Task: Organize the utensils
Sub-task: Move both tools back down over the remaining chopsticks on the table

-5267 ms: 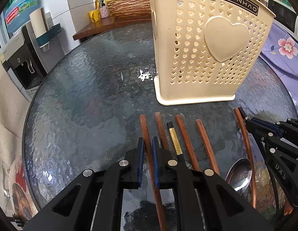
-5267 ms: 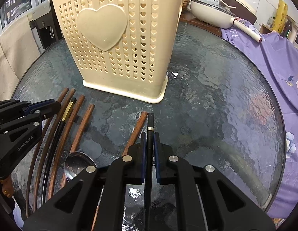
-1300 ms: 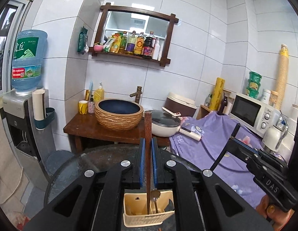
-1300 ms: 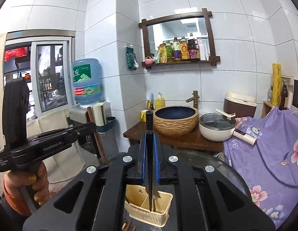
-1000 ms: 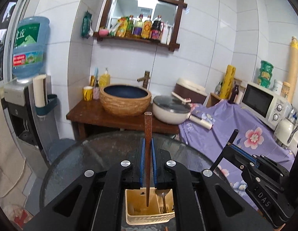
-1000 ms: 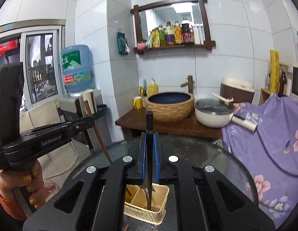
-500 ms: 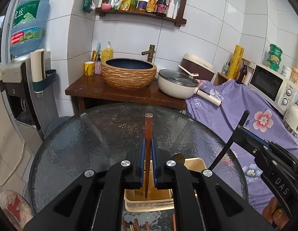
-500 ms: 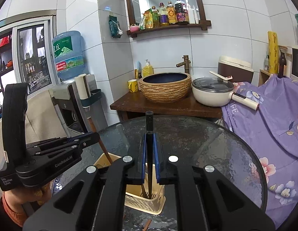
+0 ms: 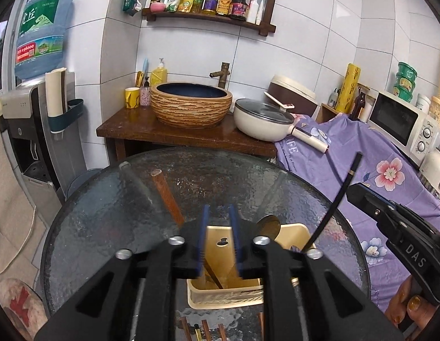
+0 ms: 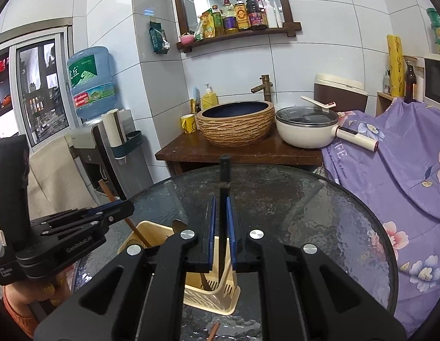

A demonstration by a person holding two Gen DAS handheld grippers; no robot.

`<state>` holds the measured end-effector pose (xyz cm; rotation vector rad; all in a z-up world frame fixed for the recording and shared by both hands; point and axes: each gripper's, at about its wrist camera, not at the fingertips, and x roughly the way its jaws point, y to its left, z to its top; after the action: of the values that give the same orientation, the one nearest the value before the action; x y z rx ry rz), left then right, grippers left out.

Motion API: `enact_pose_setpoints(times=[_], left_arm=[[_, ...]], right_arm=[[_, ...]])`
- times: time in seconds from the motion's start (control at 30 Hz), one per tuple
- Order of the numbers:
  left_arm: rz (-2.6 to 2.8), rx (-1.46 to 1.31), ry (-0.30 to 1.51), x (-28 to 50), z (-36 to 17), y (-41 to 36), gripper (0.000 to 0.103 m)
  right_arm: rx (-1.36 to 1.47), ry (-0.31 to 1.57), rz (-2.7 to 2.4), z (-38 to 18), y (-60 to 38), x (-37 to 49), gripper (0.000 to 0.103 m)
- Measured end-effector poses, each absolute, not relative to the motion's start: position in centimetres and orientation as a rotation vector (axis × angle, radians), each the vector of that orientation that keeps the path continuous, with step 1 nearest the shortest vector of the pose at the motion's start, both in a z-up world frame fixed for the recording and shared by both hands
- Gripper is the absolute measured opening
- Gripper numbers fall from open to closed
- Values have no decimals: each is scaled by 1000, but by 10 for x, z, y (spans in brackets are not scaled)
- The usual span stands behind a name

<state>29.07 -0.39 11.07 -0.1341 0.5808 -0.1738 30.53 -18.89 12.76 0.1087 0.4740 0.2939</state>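
A cream plastic utensil holder [image 9: 293, 234] stands on the round glass table [image 9: 106, 216], below both grippers. My left gripper [image 9: 219, 238] is open above it. A brown wooden chopstick [image 9: 167, 197] leans out of the holder to the left, free of the pads. A spoon [image 9: 268, 224] stands in the holder. My right gripper [image 10: 220, 233] is shut on a black chopstick [image 10: 225, 170] held upright, its lower end inside the holder [image 10: 211, 289]. The right gripper also shows in the left wrist view [image 9: 349, 187]. The left gripper shows in the right wrist view [image 10: 129, 209].
Several more wooden chopsticks [image 9: 204, 332] lie on the glass in front of the holder. Behind the table a wooden stand [image 9: 191, 133] carries a basin and a white pan [image 9: 262, 122]. A purple flowered cloth [image 9: 376, 176] covers things at the right. A water dispenser [image 9: 29, 108] stands at the left.
My left gripper has opened and the brown chopstick has dropped into the holder, tipping to the left. Both grippers have moved lower toward the holder. The right gripper still holds the black chopstick.
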Motion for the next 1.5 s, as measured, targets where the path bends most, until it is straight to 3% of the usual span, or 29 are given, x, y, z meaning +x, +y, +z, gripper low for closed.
enact_pose_setpoints(times=[0.03,0.07,0.13,0.3,0.4,0.67,0.93,1.2,1.5], left_arm=[[-170,-133,569,287,112,-2,42],[-166,-133,556,283,112,0,54],[-149,-122,527,271,112,4,63],[-114,-101,511,245,101,14,87],[-86,-70,531,229,84,18,90],[-40,-24,680,207,20,30,90],[-49,-51,819,192,-31,34,73],[-79,-68,872,179,-51,30,53],[-122,-64,894,168,-60,18,48]], right_arm=[[106,473,290,128,-189,305,19],[109,470,289,127,-190,303,38],[130,451,283,124,-194,296,62],[98,406,260,118,-194,270,67],[71,425,261,107,-189,256,71],[4,610,249,41,-177,233,71],[-19,775,234,-29,-167,212,65],[-12,829,244,-58,-163,194,60],[-38,864,252,-63,-155,183,59]])
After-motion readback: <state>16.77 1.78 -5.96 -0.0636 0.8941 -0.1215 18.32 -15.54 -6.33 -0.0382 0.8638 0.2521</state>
